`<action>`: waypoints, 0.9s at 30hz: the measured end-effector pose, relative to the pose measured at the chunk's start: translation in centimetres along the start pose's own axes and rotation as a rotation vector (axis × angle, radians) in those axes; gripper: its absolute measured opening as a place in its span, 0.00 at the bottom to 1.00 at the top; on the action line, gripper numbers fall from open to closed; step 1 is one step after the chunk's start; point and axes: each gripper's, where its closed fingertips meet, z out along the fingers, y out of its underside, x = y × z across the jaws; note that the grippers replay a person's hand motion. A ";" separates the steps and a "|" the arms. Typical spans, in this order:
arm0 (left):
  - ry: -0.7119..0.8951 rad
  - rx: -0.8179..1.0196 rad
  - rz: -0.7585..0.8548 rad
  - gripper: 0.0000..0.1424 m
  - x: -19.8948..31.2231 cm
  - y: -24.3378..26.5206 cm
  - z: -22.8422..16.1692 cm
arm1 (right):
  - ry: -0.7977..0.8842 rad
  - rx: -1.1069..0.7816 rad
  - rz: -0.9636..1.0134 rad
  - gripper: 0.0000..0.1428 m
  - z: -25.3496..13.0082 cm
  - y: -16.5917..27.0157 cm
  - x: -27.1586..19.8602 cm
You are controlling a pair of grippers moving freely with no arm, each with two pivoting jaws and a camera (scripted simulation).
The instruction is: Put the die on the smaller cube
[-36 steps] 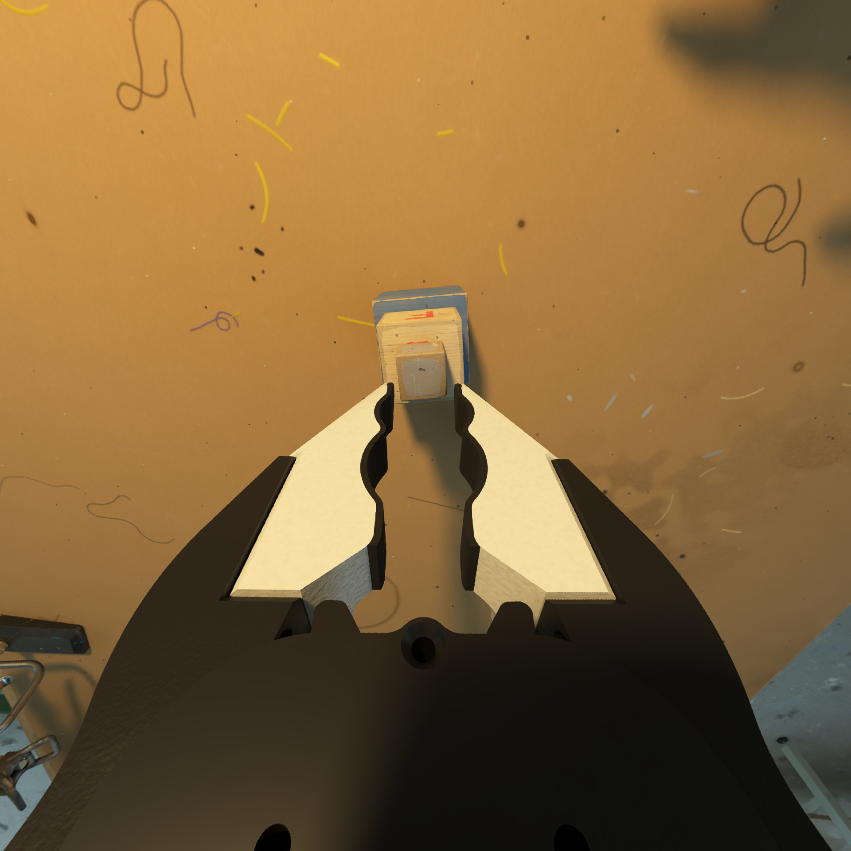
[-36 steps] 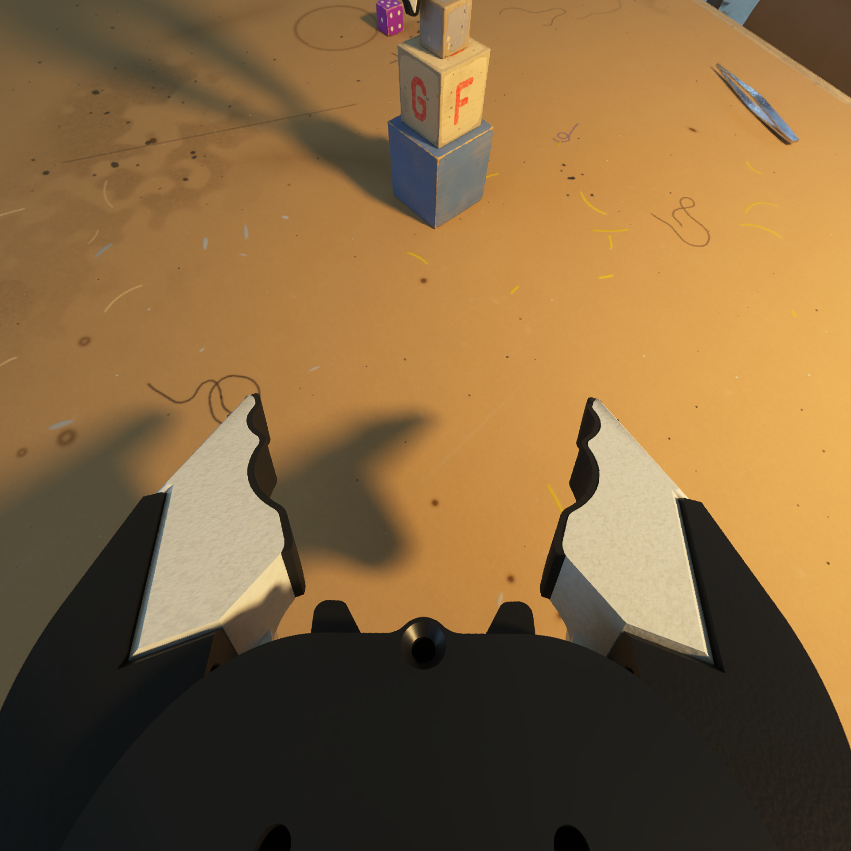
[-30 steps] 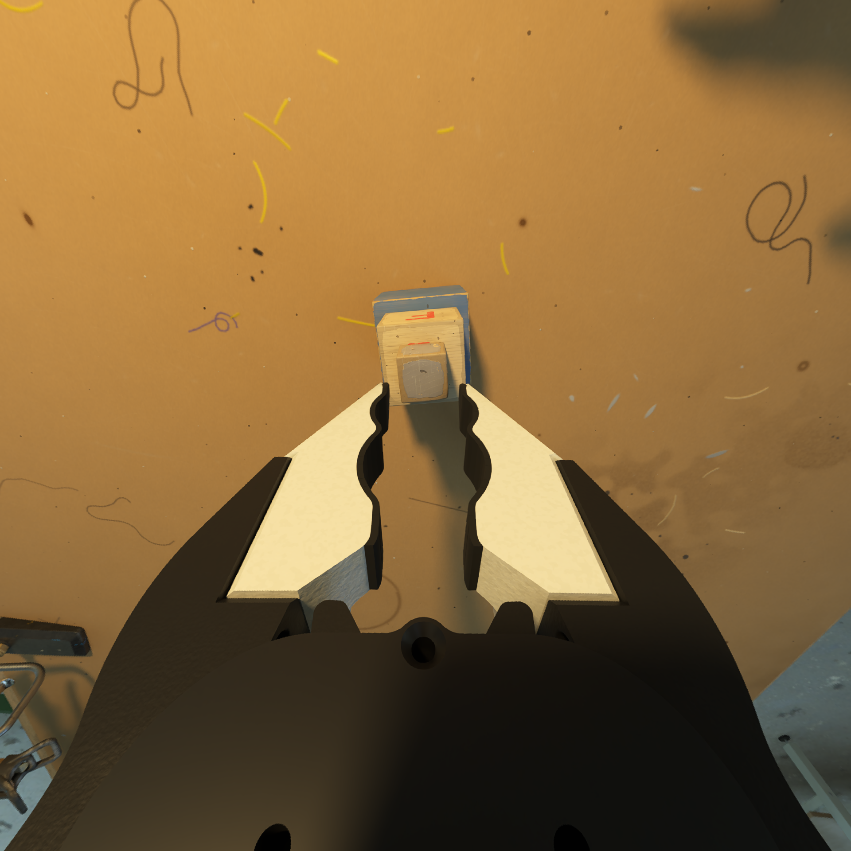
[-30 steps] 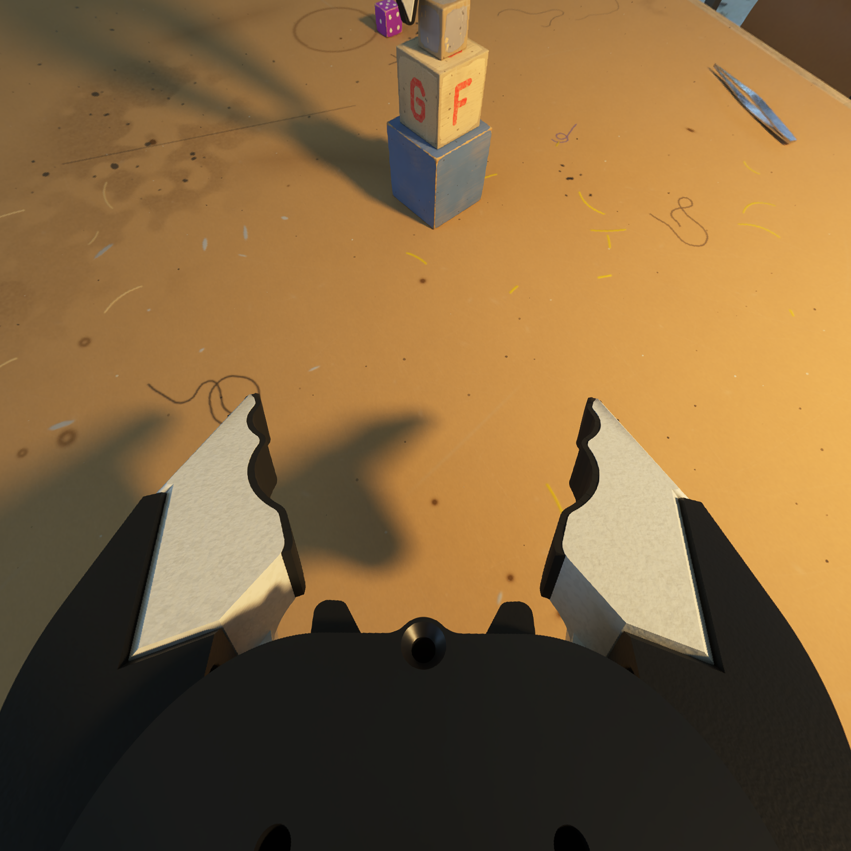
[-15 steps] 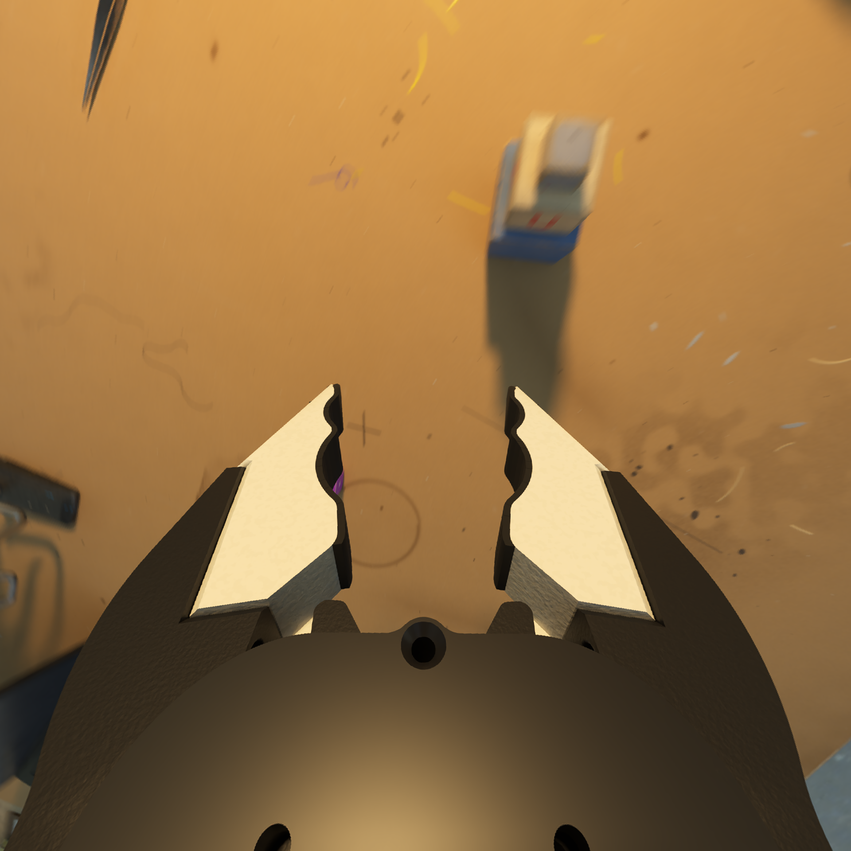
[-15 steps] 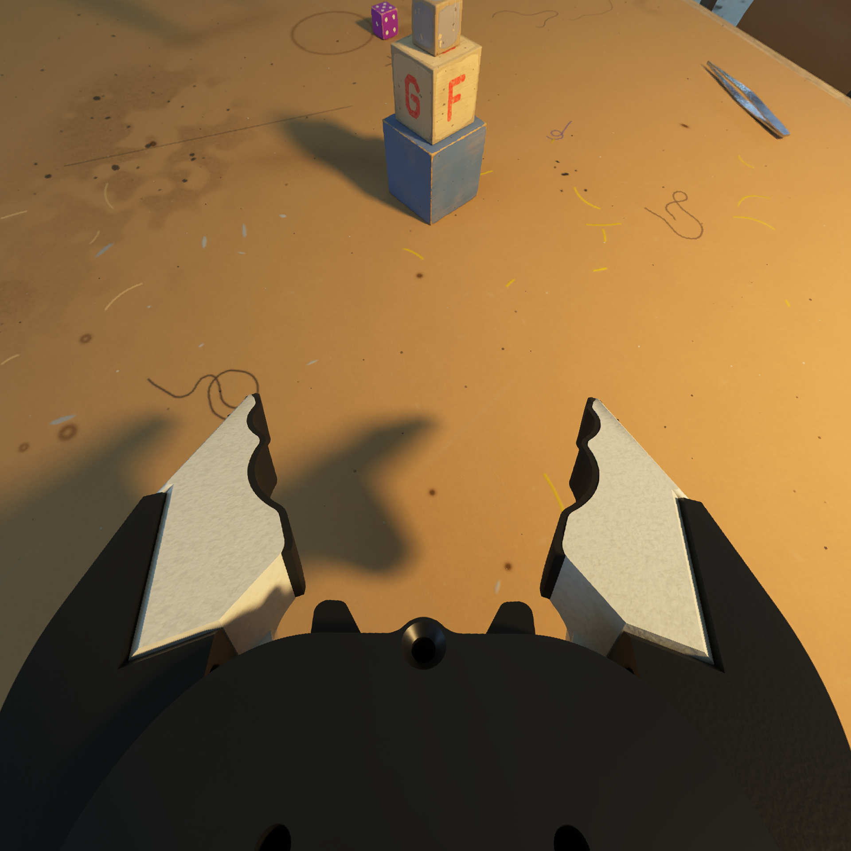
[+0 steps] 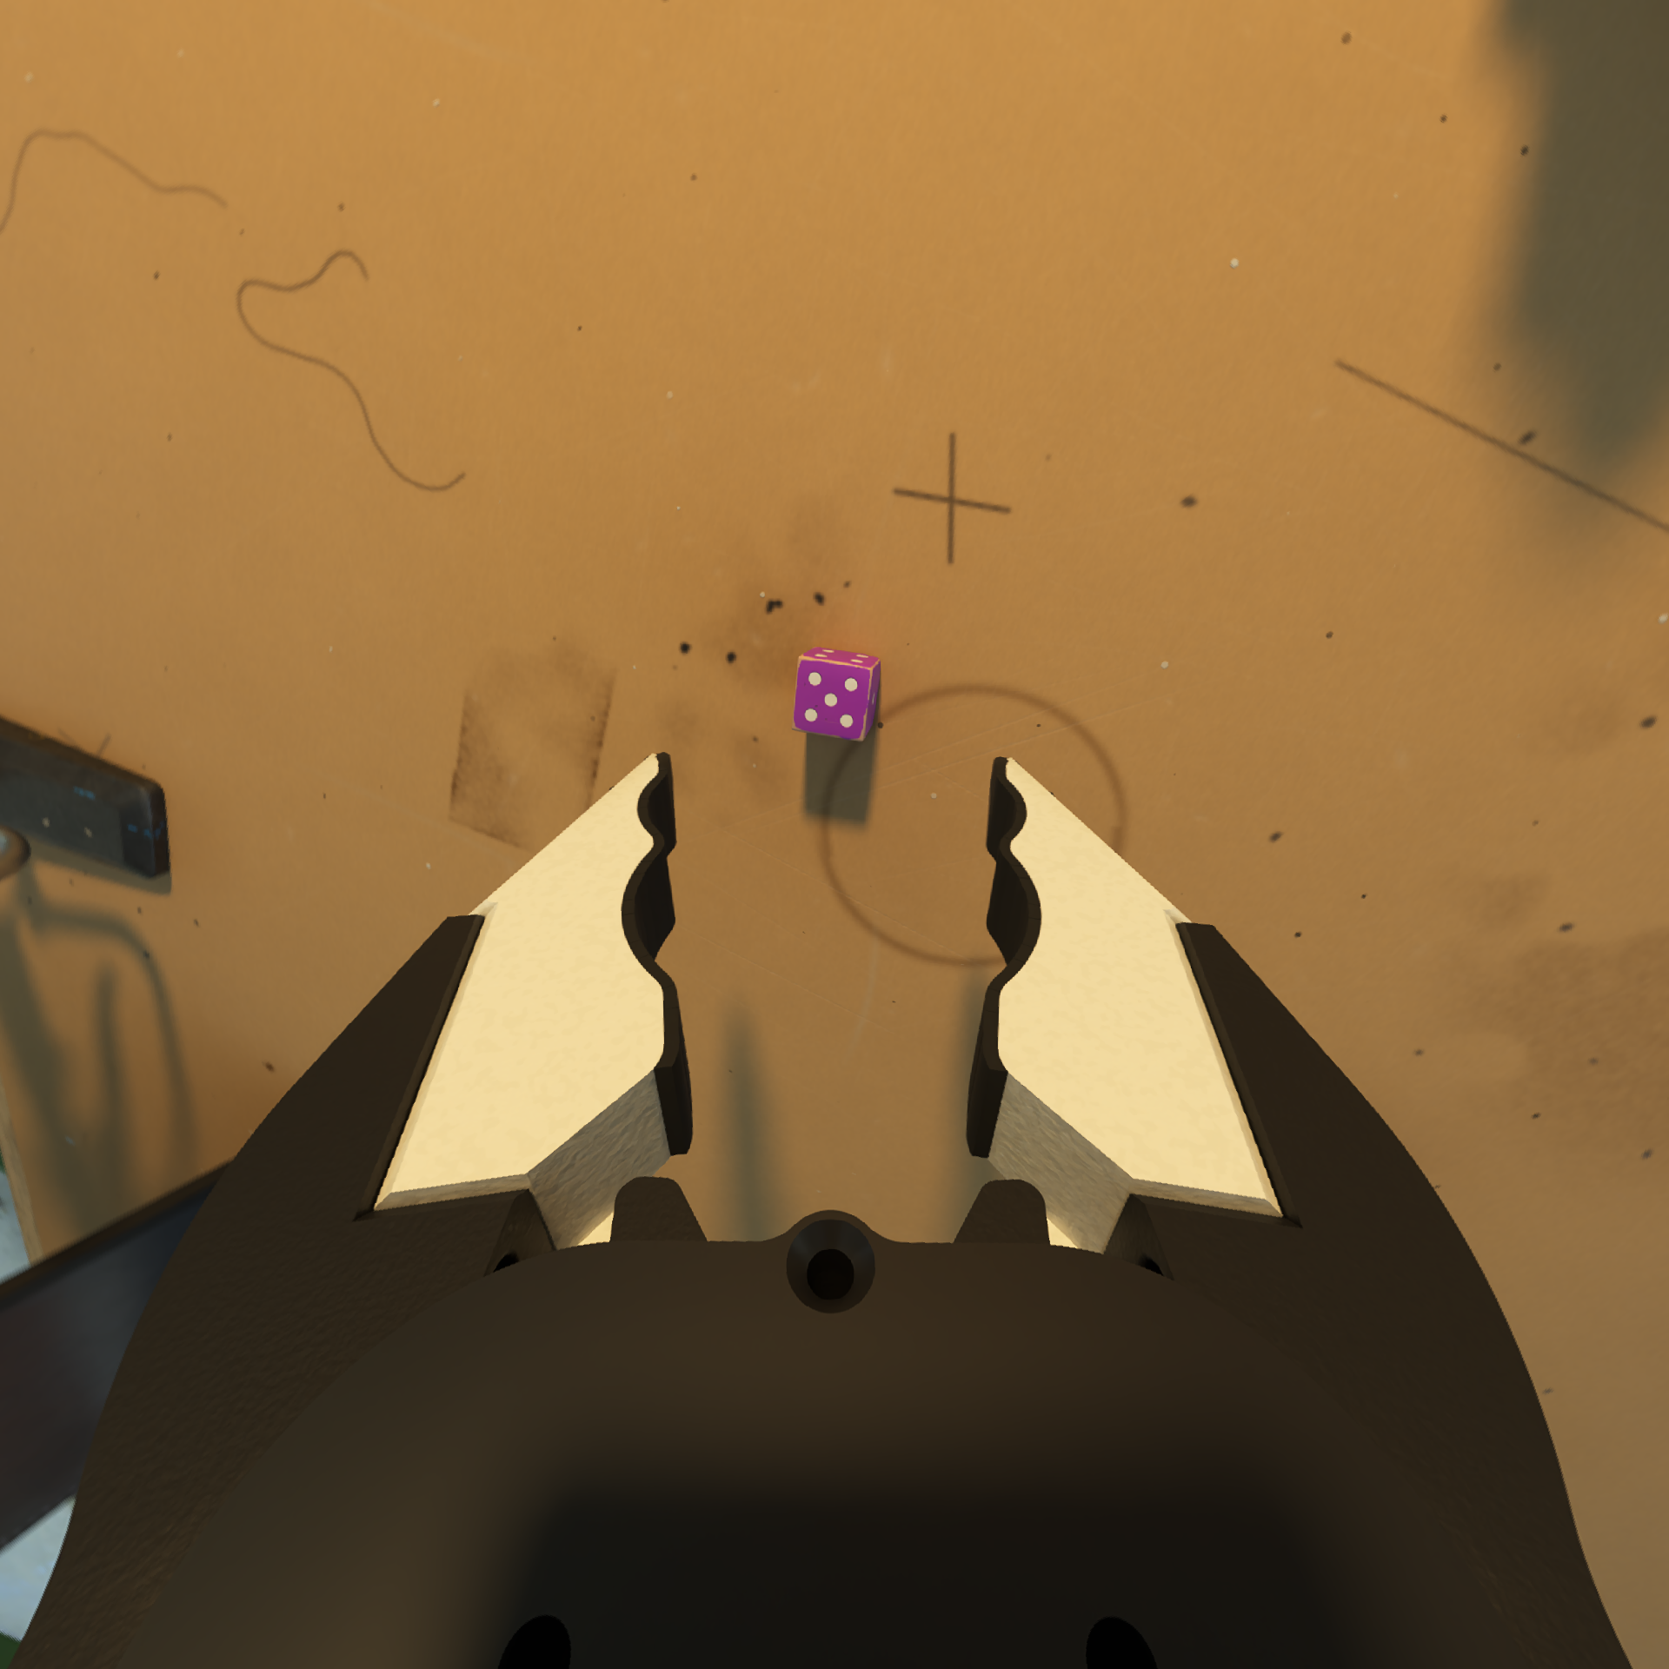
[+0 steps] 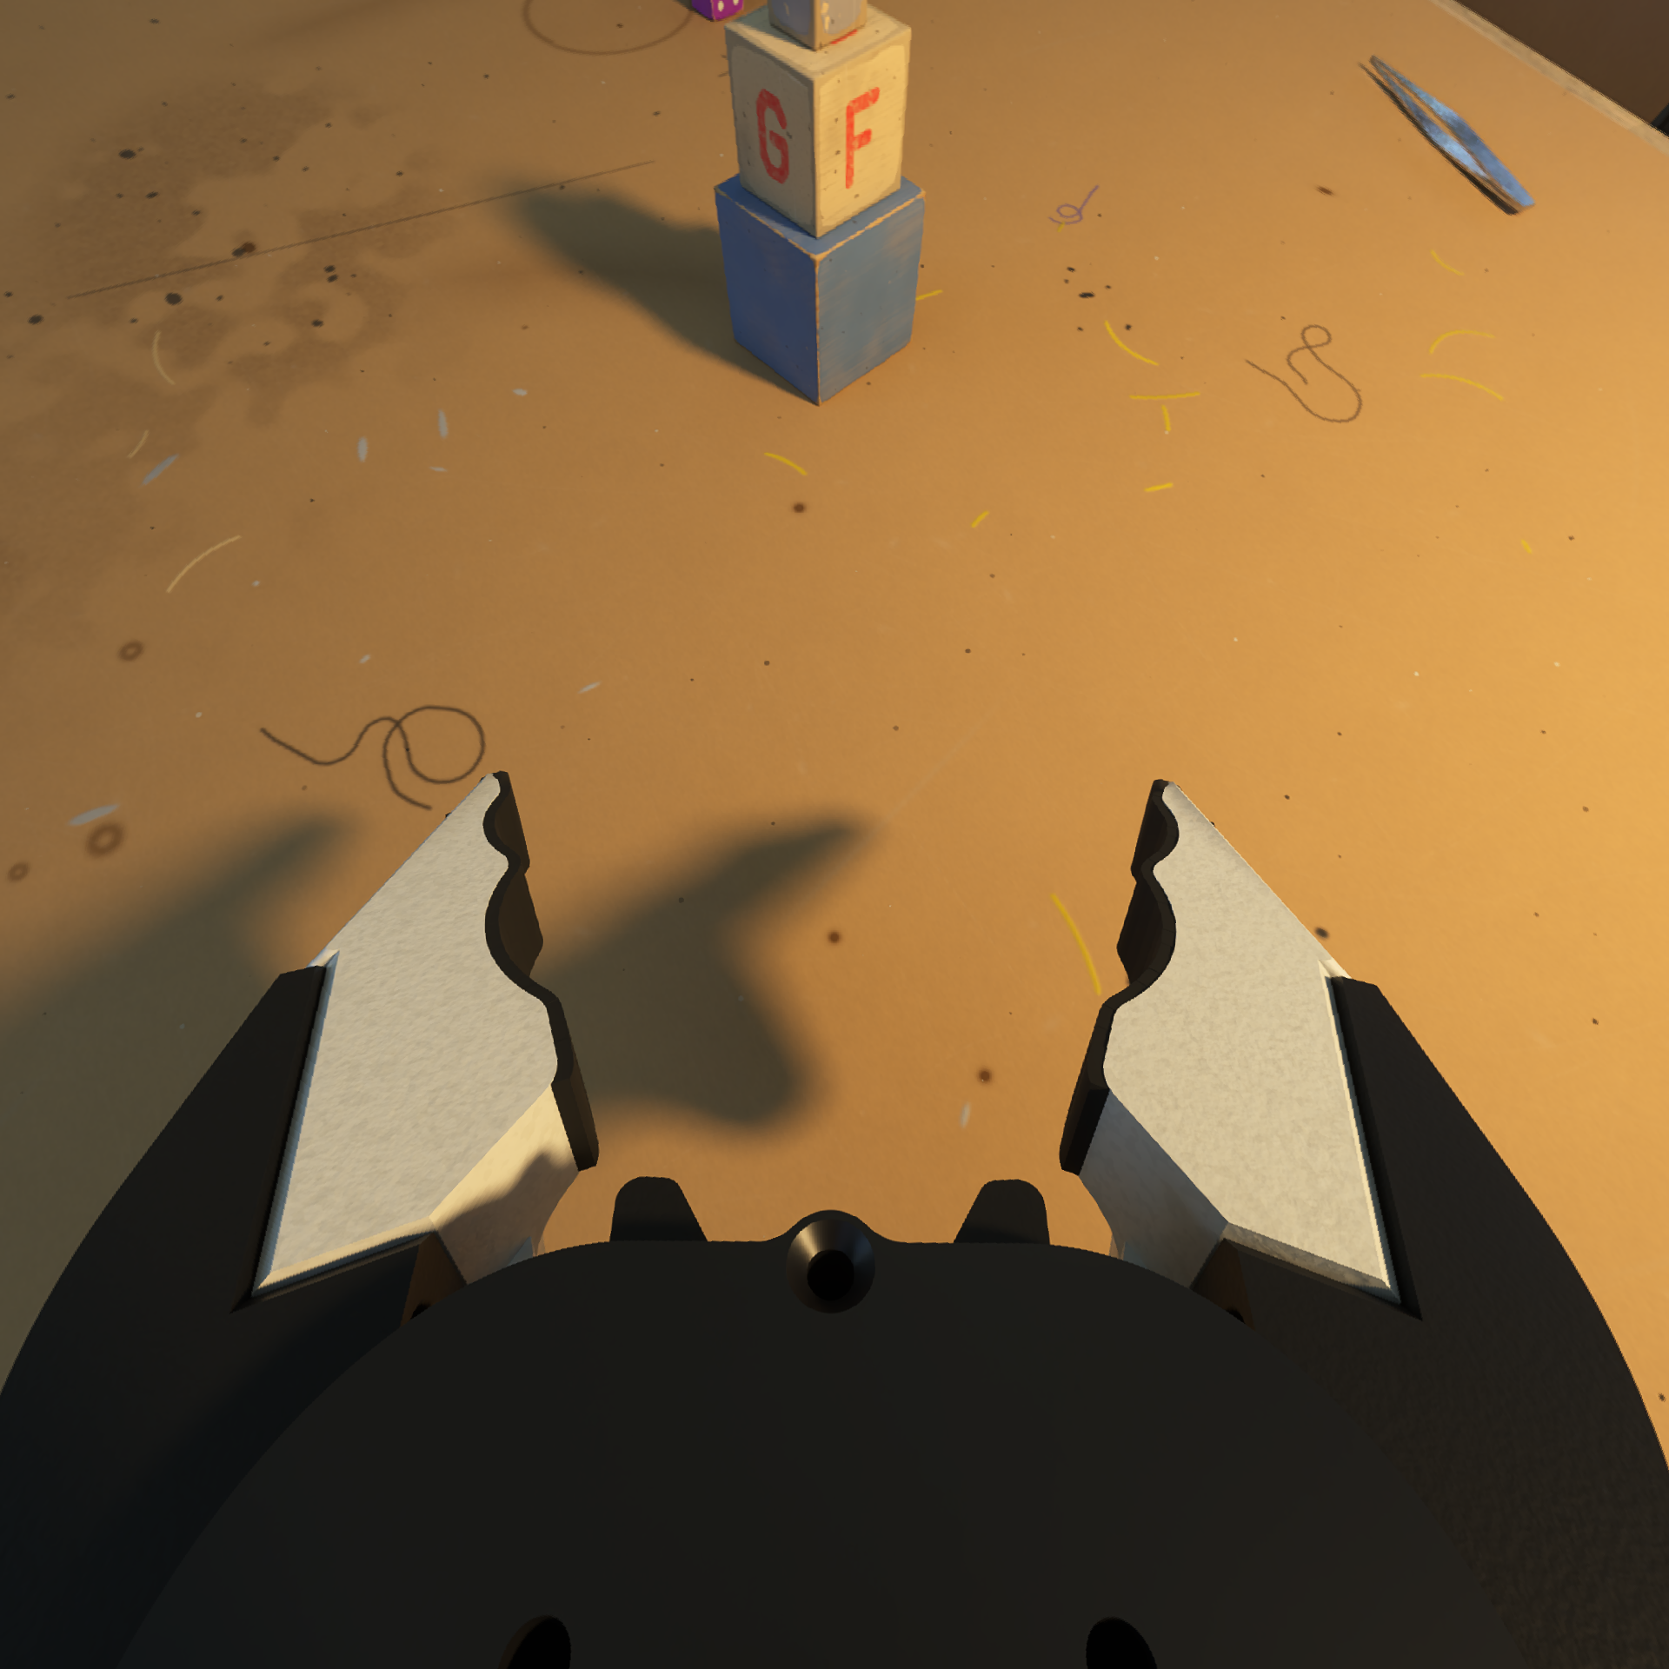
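Left wrist view: the left gripper (image 7: 829, 759) hangs above the brown table (image 7: 1264, 226), its two cream fingers (image 7: 551, 975) parted wide and holding nothing. A single purple die (image 7: 835, 694) with white pips sits on the table just beyond the fingertips, lined up with the gap between them, at the edge of a pencilled circle (image 7: 971, 822) and near a drawn cross (image 7: 951, 498). The step in hand appears to be the approach to the pick; the next move calls for bringing the fingers down either side of the die and closing squarely on so small a piece.

Right wrist view: the right gripper (image 8: 829, 778) waits well short of the stack, fingers spread wider and empty. Three cubes stand stacked: a blue cube (image 8: 817, 289) at the bottom, a lettered wooden cube (image 8: 817, 117) on it, and the smaller cube (image 8: 817, 20) on top, cropped by the frame. A purple sliver at the top edge is probably the same die (image 8: 718, 7). One metal tool (image 8: 1449, 135), possibly tweezers, lies far right. The die has still to be lifted and set on that narrow top without toppling the tower.
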 end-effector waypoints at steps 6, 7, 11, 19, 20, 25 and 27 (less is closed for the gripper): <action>0.065 -0.049 0.091 0.42 -0.4 0.3 1.2 | 0.009 -0.018 0.010 0.93 0.2 0.1 0.4; 0.072 -0.062 0.099 0.42 -0.5 0.4 1.5 | 0.009 -0.020 0.010 0.93 0.3 0.1 0.5; 0.084 -0.064 0.110 0.39 -0.8 0.1 2.3 | 0.010 -0.033 0.010 0.93 0.5 0.2 0.6; 0.119 -0.085 0.095 0.33 -0.5 0.6 3.5 | 0.010 -0.039 0.014 0.93 0.7 0.2 0.9; 0.125 -0.087 0.095 0.31 -0.4 0.7 3.6 | 0.009 -0.041 0.015 0.93 0.7 0.2 0.9; 0.145 -0.086 0.085 0.18 0.1 0.9 4.0 | 0.005 -0.042 0.015 0.93 0.9 0.2 0.8; 0.150 -0.096 0.074 0.14 0.1 1.0 4.0 | 0.004 -0.039 0.015 0.93 0.9 0.1 0.8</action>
